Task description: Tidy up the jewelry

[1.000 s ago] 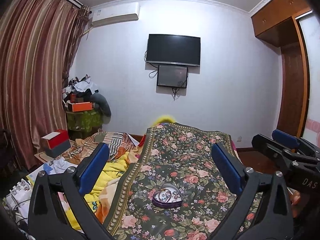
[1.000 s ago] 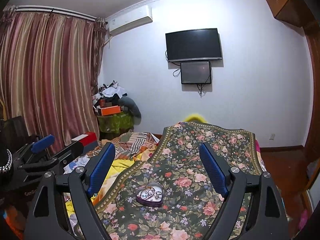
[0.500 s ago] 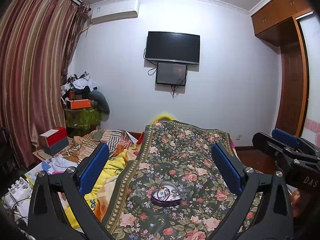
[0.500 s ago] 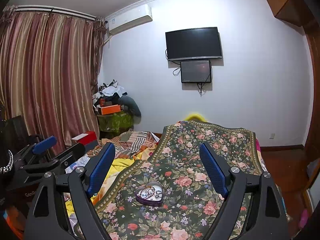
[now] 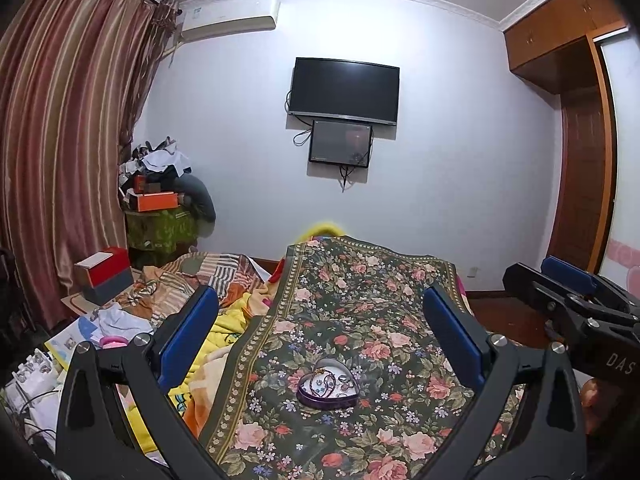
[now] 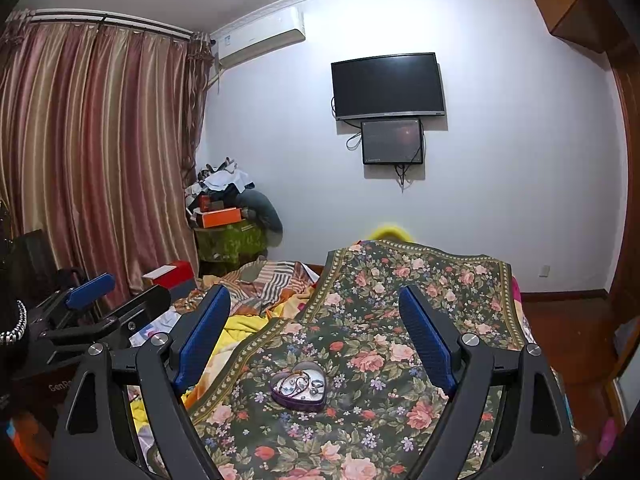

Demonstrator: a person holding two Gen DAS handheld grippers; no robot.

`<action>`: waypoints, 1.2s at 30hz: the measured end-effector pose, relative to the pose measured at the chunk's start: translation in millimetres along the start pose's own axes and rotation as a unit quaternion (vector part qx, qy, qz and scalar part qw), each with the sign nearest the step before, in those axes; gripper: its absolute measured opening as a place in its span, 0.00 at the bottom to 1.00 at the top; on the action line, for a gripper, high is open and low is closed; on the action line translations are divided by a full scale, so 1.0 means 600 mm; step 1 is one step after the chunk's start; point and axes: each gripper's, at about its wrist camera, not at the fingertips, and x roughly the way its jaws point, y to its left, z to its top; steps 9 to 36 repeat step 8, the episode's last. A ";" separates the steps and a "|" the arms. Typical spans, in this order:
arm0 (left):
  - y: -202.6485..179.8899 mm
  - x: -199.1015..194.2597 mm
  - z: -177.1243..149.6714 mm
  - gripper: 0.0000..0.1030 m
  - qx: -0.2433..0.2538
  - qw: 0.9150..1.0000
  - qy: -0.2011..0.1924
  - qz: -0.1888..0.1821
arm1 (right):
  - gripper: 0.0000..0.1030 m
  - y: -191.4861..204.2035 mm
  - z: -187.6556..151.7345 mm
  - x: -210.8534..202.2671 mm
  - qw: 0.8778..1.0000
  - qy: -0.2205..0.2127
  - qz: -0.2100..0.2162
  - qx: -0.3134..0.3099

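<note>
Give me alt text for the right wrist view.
A heart-shaped tin of jewelry lies open on a floral bedspread, ahead of the open, empty right gripper. The left gripper shows at the left edge; a TV hangs on the far wall.

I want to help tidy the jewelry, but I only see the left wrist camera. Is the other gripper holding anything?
Observer: No. The right wrist view shows the right gripper with its fingers spread wide and nothing between them.
Operator: Where's the heart box from there?
Observer: The heart-shaped box lies on the floral blanket, ahead of those open fingers and not touched.
Operator: Anything I can't see?
Observer: A pink thing low at the right edge, too blurred to name.
</note>
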 end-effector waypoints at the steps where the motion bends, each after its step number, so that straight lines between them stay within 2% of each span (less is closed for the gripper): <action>1: 0.002 0.000 -0.001 1.00 -0.002 1.000 0.000 0.000 | 0.81 0.001 0.000 0.000 1.000 0.001 0.000 0.000; 36: 0.001 0.004 -0.005 1.00 -0.001 1.000 0.004 -0.006 | 0.81 0.002 -0.002 0.003 1.000 0.003 -0.001 0.000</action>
